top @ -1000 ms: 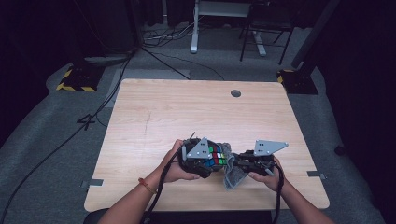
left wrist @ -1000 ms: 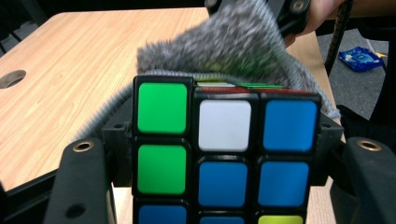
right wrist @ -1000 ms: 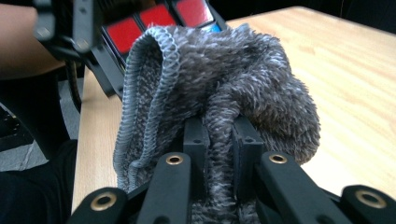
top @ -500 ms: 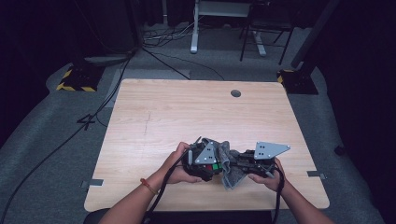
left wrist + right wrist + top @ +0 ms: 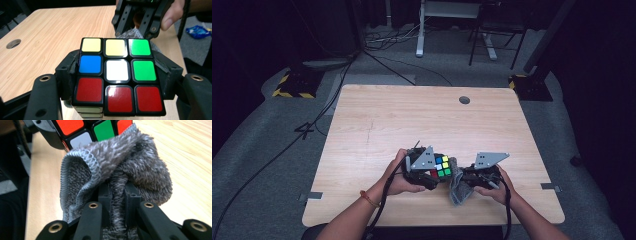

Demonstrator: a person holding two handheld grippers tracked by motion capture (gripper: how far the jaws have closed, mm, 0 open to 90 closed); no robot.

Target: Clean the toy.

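My left claw [image 5: 117,75] is squeezed tight on a puzzle cube [image 5: 117,75], one jaw on each side. The cube's top shows red, blue, white, green and yellow squares. My right claw [image 5: 117,195] is pinched shut on a fuzzy grey cloth [image 5: 117,167], and the cloth bunches up and touches the cube. Both claws are close together near the front edge of the wooden table [image 5: 412,120], about the middle. Farther off, the table has a small round hole [image 5: 464,100] near its back edge.
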